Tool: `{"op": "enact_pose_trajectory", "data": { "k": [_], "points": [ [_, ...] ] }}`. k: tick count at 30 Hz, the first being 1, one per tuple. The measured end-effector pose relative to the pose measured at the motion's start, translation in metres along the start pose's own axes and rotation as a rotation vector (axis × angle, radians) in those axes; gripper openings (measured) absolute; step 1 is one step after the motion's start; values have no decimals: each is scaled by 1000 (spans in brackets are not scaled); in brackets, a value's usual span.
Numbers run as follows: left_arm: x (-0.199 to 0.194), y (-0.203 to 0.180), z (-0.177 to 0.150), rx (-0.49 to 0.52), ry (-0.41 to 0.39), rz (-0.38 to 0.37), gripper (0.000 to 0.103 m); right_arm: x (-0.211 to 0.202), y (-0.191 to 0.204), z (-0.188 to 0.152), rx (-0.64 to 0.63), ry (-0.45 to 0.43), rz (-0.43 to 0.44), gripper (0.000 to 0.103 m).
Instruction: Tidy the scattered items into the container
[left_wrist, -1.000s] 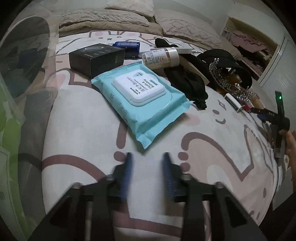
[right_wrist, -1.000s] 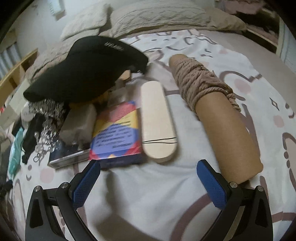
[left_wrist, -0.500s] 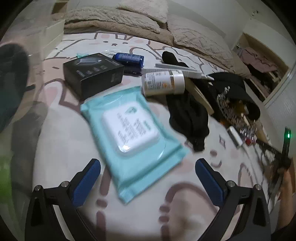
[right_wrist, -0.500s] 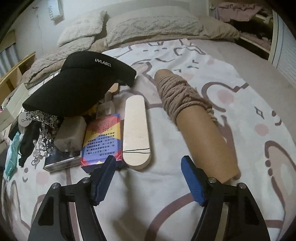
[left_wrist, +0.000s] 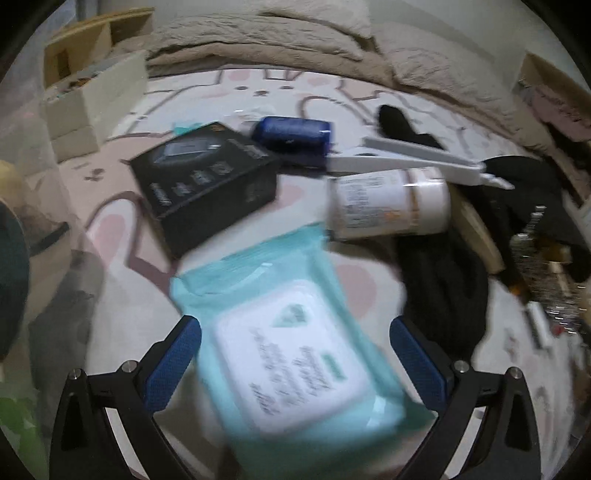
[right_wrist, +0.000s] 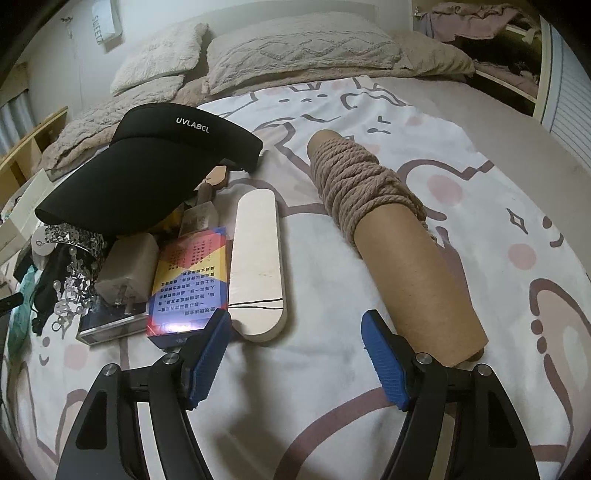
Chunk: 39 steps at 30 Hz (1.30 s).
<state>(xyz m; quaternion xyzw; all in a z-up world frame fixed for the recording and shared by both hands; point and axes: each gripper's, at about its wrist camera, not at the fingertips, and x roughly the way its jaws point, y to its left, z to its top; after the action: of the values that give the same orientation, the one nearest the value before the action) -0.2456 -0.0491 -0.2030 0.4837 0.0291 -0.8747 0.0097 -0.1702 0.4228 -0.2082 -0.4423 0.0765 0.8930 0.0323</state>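
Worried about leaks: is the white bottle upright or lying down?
Lying down: the white bottle rests on its side on the bedspread, cap pointing right.

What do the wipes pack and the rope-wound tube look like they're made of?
Wipes pack: soft teal plastic film with crinkled edges and a stiff white lid, though blurred. Tube: matte brown cardboard by the look, wound with twisted beige rope, probably cotton or jute.

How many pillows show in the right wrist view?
2: a small pillow at the bed's head, left, and a wide pillow to its right. More may lie out of frame.
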Motion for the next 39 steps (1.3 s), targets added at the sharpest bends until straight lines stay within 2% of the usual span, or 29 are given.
{"op": "enact_pose_trajectory", "data": {
  "k": [1, 3, 5, 11, 14, 18, 22, 26, 32, 39],
  "points": [
    [4, 2, -1, -1, 10, 11, 103, 0, 0, 0, -1, -1, -2, 73],
    [15, 12, -6, -37, 58, -26, 103, 2, 1, 3, -3, -3, -10, 73],
    [15, 19, -10, -50, 54, -60, 103, 6, 4, 9, -18, 1, -18, 73],
    [2, 11, -33, 77, 43, -94, 103, 17, 12, 24, -49, 13, -52, 74],
    [-10, 7, -51, 128, 36, -124, 99, 17, 20, 26, -88, 11, -41, 74],
    [-26, -12, -77, 229, 29, -124, 97, 19, 31, 31, -126, 15, -90, 74],
    [-38, -10, -89, 237, 52, -169, 97, 28, 29, 43, -111, 31, -133, 74],
    [-48, -12, -102, 248, 66, -188, 97, 43, 26, 52, -105, 74, -119, 74],
    [-65, -16, -126, 302, 75, -209, 98, 58, 31, 55, -179, 106, -177, 79],
    [-63, -15, -122, 255, 87, -169, 101, 52, 32, 44, -189, 31, -184, 79]
  ]
}}
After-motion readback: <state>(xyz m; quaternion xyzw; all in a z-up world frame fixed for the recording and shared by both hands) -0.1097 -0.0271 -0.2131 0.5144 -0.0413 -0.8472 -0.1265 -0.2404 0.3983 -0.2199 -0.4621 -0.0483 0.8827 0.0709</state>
